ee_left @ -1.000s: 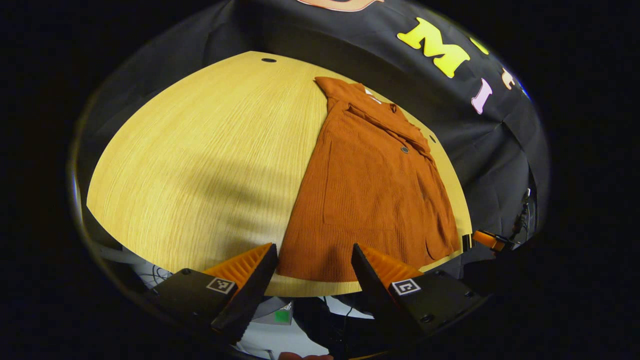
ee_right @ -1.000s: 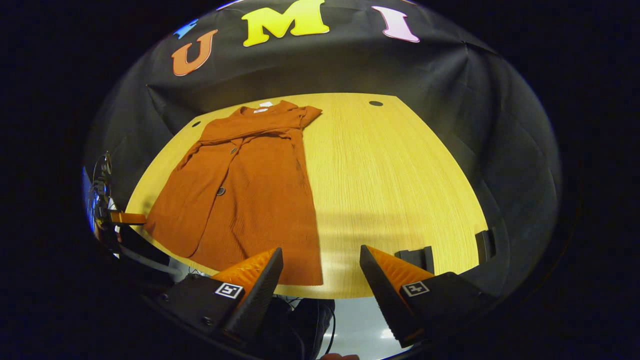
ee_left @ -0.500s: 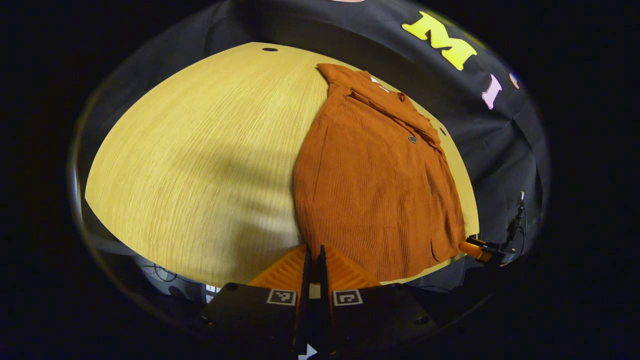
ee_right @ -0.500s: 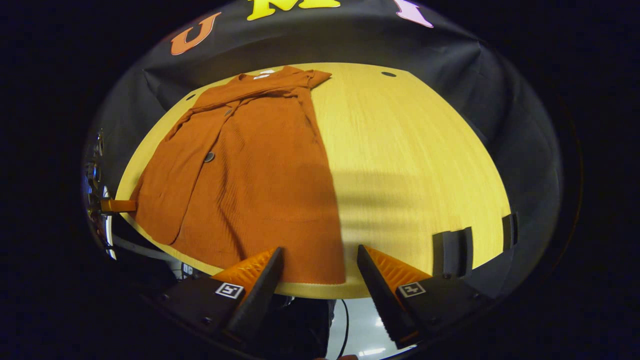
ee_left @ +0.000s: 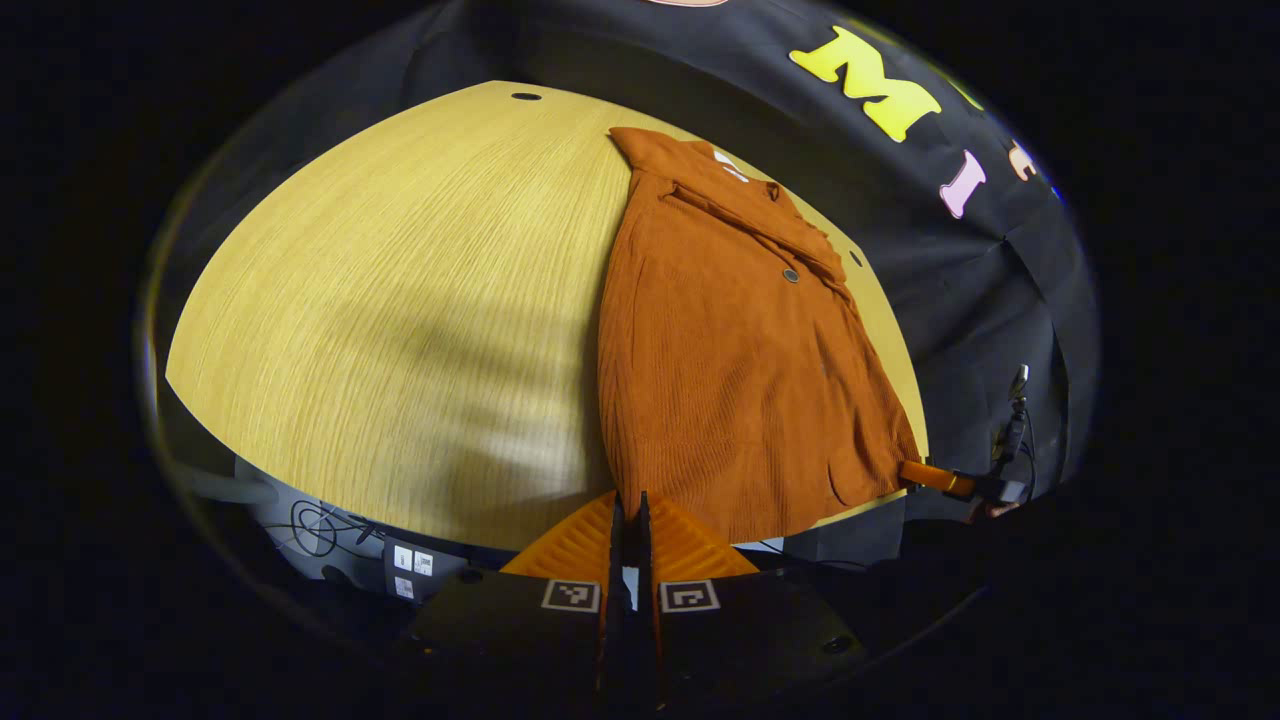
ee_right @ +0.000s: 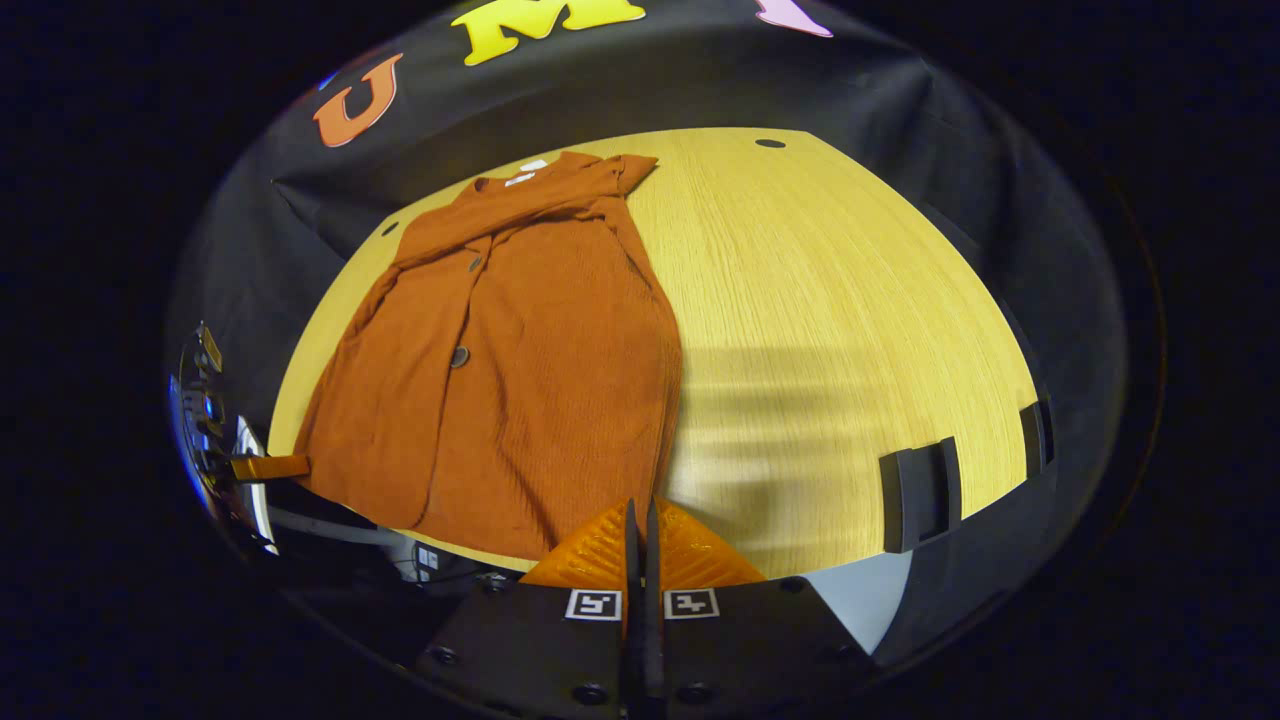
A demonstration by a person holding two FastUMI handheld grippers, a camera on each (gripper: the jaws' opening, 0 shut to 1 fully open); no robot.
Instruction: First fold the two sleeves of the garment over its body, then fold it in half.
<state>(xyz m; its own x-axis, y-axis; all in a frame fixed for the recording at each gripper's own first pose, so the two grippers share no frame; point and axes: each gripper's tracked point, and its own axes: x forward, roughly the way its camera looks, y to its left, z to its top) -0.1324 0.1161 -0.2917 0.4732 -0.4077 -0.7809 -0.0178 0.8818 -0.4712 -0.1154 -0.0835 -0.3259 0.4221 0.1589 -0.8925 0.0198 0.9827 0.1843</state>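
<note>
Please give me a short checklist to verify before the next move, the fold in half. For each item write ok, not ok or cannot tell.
1. Sleeves folded over the body of the garment: ok, both lie across the chest.
2. Left gripper shut at the hem corner: fingers together, ok; cloth actually pinched: cannot tell.
3. Right gripper shut at the other hem corner: fingers together, ok; cloth pinched: cannot tell.
4. Garment flat on the table: mostly ok, light wrinkles near the collar.
5. Collar end free for the hem to land on: ok, nothing lies on it.
6. Both grips level with each other: cannot tell.
</note>
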